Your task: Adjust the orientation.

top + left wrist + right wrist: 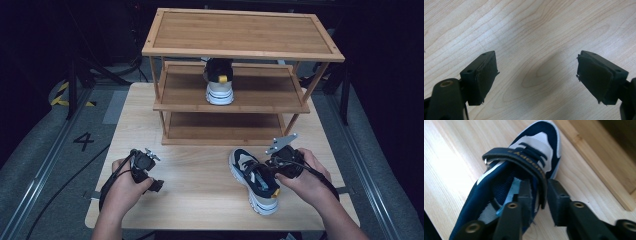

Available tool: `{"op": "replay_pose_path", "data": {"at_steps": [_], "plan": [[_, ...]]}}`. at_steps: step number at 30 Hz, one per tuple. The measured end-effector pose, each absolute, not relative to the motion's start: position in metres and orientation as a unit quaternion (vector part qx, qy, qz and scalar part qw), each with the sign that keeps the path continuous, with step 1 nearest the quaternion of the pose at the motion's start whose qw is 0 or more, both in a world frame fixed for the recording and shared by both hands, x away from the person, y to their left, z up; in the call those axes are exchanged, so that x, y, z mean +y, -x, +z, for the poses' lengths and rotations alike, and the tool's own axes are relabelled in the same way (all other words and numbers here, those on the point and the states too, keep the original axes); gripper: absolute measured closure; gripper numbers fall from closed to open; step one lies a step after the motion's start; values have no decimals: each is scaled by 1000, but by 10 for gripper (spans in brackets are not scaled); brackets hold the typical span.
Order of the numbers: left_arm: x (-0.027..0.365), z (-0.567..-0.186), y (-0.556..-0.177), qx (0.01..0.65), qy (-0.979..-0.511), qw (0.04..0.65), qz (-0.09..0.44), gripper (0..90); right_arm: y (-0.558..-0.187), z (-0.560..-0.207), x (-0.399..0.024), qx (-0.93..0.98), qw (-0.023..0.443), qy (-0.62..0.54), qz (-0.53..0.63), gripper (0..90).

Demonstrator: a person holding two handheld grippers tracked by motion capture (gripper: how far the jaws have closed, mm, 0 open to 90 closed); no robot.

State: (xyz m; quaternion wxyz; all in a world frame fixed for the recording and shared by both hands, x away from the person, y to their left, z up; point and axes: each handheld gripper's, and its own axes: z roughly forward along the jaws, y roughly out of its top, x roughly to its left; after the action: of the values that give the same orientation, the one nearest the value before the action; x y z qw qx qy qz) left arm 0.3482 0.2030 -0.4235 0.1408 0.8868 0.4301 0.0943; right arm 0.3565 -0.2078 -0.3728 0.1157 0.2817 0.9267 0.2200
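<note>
Right claw [537, 195]: jaws narrow, one inside the shoe [524, 167] and one outside, with the collar wall between the pads; the grip reads as closed on that wall. In the high view the same claw [272, 167] sits at the shoe's [252, 180] near, heel half, carried by the right hand [305, 182].

Left claw [537, 78]: jaws wide, nothing between them, bare bench [536, 30] below. In the high view it [150, 177] rests well apart from the shoe, in the left hand [122, 187].

The shoe lies on the bench [195, 175] just in front of the rack [240, 35], toe toward the rack. A second shoe [219, 82] stands on the middle shelf, heel outward.

Handling, as judged: a light trainer with mesh upper and padded collar, soft and yielding, over a stiffer white sole. The collar wall gives a fair hold, but the shoe may swing or sag from it; a firmer bite lies at the heel counter. Nothing fragile, little slip on fabric.

Writing: gold letters run along the dark strap [519, 160]; they are too blurred to read with certainty.
</note>
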Motion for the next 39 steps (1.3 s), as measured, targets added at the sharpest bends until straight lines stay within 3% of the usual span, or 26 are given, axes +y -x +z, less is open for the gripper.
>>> {"op": "replay_pose_path", "data": {"at_steps": [9, 20, 25, 31, 39], "plan": [[201, -425, -350, 431, -888, 137, 89, 170, -355, -373, -209, 922, 142, -297, 202, 813], [186, -424, -362, 412, -896, 140, 85, 170, -362, -375, -250, 888, 166, -381, 199, 798], [184, -421, -364, 406, -899, 142, 85, 170, -355, -365, -263, 882, 158, -380, 230, 686], [181, -421, -368, 401, -901, 143, 83, 170, -342, -356, -285, 879, 138, -401, 217, 708], [175, -419, -373, 390, -906, 144, 79, 174, -339, -383, -294, 892, 88, -413, 162, 721]]}}
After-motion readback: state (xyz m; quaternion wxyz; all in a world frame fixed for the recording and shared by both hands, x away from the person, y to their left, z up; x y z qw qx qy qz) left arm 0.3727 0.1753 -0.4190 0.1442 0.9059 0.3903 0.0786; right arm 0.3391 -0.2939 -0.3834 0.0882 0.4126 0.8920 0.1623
